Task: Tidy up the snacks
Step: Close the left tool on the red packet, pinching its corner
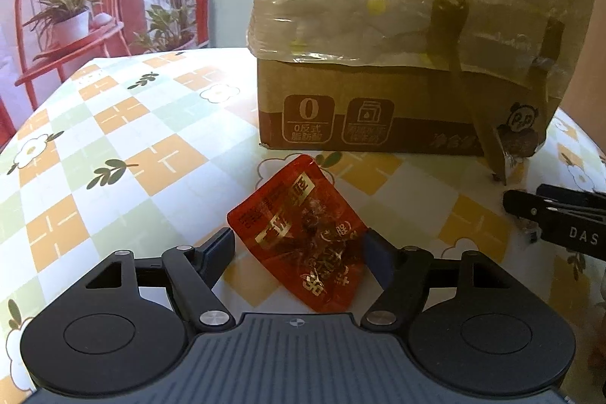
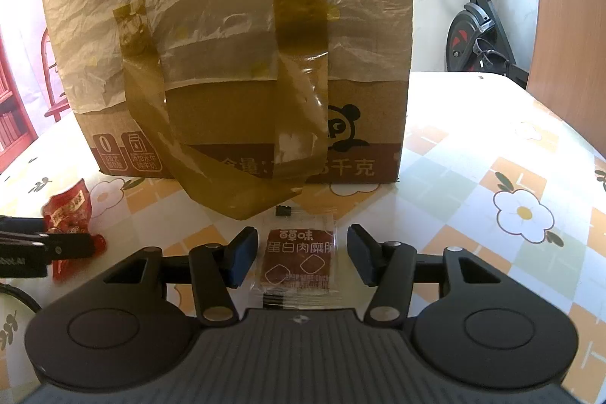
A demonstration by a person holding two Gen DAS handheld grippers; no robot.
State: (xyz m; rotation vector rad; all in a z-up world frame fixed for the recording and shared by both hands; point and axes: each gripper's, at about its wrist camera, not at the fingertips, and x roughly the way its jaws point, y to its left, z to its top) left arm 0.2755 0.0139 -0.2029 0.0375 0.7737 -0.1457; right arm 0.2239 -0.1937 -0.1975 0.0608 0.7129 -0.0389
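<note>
Two snacks are being addressed at once on the checked tablecloth [image 1: 113, 124], in front of the cardboard box [image 1: 378, 108]. The left gripper [image 1: 299, 252] is spread wide around the red snack packet [image 1: 303, 233], which lies on the cloth between the fingers; its right edge seems to brush the right finger, though the glare makes contact hard to judge, and no grip is seen. The right gripper [image 2: 301, 254] is likewise parted, and the small clear packet with a brown label [image 2: 299, 260] lies flat between its pads, untouched on either side. The step in hand is judged to be the grasp of each packet. Next, both sets of jaws must be closed squarely on the thin wrappers, then lifted toward the box.
</note>
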